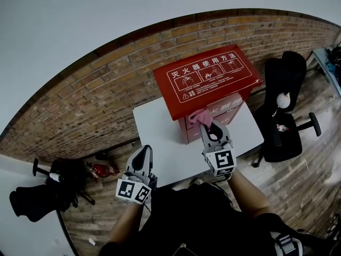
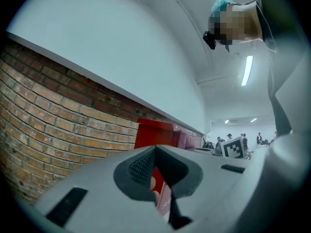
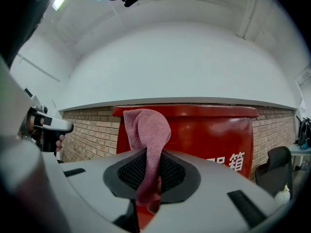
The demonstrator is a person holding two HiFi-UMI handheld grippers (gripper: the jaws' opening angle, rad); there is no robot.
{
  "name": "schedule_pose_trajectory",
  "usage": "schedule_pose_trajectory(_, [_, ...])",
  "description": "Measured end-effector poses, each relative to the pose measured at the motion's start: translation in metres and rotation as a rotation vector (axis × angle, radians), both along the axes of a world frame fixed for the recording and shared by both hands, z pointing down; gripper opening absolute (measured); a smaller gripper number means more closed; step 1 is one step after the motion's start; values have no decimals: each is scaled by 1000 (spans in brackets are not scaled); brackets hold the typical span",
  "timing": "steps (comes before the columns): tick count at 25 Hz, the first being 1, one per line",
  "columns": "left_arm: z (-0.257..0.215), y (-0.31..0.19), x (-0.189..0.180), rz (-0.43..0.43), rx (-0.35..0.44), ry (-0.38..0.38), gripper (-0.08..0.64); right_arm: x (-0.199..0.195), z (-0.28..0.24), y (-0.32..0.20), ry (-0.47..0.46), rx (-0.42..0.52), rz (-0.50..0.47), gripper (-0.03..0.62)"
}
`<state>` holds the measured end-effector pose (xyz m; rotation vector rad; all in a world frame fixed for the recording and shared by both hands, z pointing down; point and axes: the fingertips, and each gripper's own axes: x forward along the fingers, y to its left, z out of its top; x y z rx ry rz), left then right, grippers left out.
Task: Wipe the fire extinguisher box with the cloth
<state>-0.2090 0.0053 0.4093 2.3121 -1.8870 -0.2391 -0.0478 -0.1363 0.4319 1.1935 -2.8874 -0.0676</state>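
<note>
Fingers of right gripper are clamped tight on the pink cloth, which is bunched at the front of the red fire extinguisher box, just under the lid edge. Can't confirm contact. Box sits on white table, at 12 o'clock from that gripper. Left gripper is at 8 o'clock of the box, clear of it, jaws together and empty.

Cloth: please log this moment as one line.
right claw: shut on pink cloth | position: at red box front | left claw: shut, empty
</note>
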Motion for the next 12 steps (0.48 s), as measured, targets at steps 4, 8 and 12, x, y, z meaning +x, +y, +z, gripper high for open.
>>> schedule_pose_trajectory(4, [0,-9,8,24,-1,-6,49,13,-1,-9,0,3,27,69])
schedule_pose_trajectory(8, [0,-14,14,39,-2,-11,48,24,-2,-17,1,5,51,69])
schedule_pose_trajectory(12, [0,-18,16,47,-5,-13,49,32,-3,-23,6,9,68,69])
